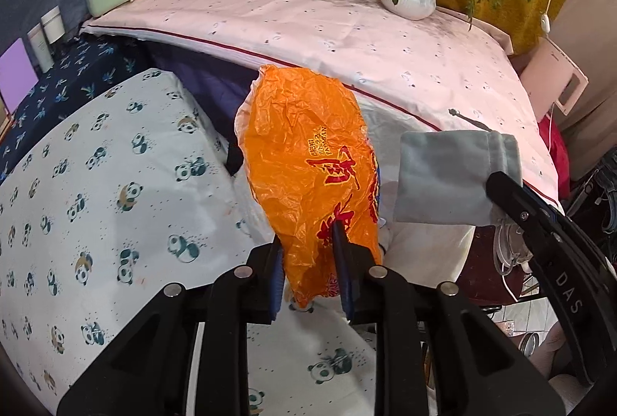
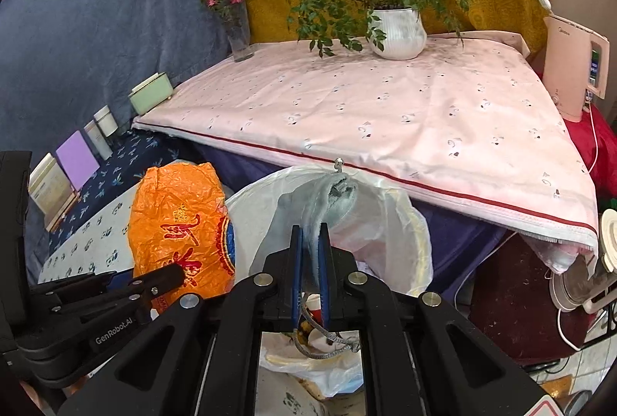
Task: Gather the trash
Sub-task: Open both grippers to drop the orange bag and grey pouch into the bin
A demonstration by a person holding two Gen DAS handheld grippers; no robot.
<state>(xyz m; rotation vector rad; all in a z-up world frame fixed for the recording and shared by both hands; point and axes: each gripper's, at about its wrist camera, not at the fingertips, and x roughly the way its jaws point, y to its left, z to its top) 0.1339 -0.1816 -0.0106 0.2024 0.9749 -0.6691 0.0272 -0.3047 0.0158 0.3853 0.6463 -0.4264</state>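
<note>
My left gripper (image 1: 308, 242) is shut on a crumpled orange plastic bag (image 1: 308, 161) with red print, held up in front of the beds. That bag also shows at the left of the right wrist view (image 2: 179, 223). My right gripper (image 2: 310, 242) is shut on a grey cloth drawstring pouch (image 2: 331, 200), which also shows in the left wrist view (image 1: 451, 177). The pouch hangs over a bin lined with a white plastic bag (image 2: 389, 223) that holds some trash. The orange bag is just left of the bin's rim.
A pink sheet covers a raised surface (image 2: 385, 107) behind the bin, with a potted plant (image 2: 397, 30), a glass vase (image 2: 239, 38) and a green box (image 2: 150, 96) on it. A panda-print sheet (image 1: 96, 184) lies at left. A pink appliance (image 2: 574, 65) stands at right.
</note>
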